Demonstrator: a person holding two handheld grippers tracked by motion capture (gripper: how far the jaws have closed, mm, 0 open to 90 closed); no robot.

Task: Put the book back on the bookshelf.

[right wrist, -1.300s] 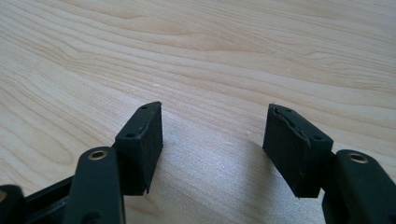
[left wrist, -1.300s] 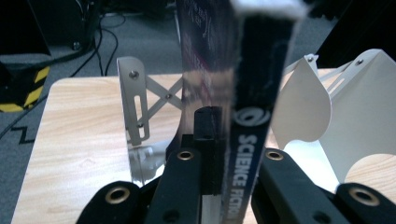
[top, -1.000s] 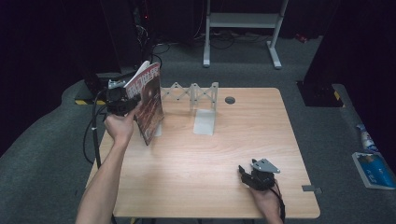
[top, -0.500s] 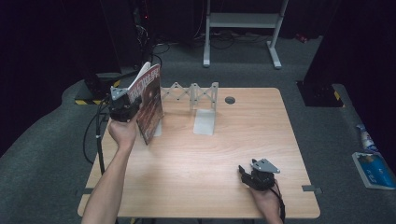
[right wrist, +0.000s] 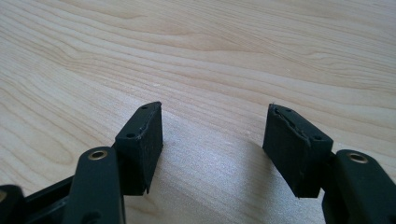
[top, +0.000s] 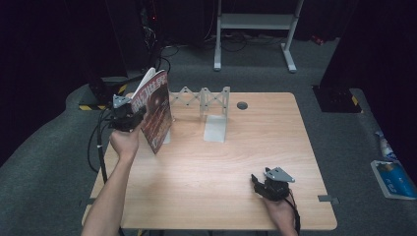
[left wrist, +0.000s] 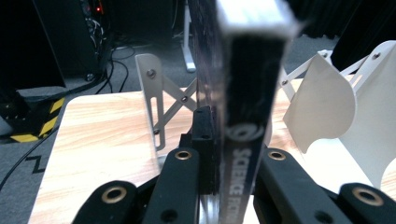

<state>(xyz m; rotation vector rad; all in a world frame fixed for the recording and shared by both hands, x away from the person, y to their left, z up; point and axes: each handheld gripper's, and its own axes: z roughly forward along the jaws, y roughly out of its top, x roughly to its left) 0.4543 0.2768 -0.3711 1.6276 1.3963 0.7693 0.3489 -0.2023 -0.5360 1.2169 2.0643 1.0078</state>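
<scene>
Left gripper (top: 129, 119) clenched on spine of one book (top: 156, 110), held upright above left rear of tabletop (top: 196, 167), likely so it can slot into the single white expanding book rack (top: 209, 105) just beside it. Right gripper (top: 269, 186) released, jaws apart, resting idle on tabletop near front edge

Glossy paper book (top: 156, 110), matt wood table (top: 206, 167) — smooth
</scene>
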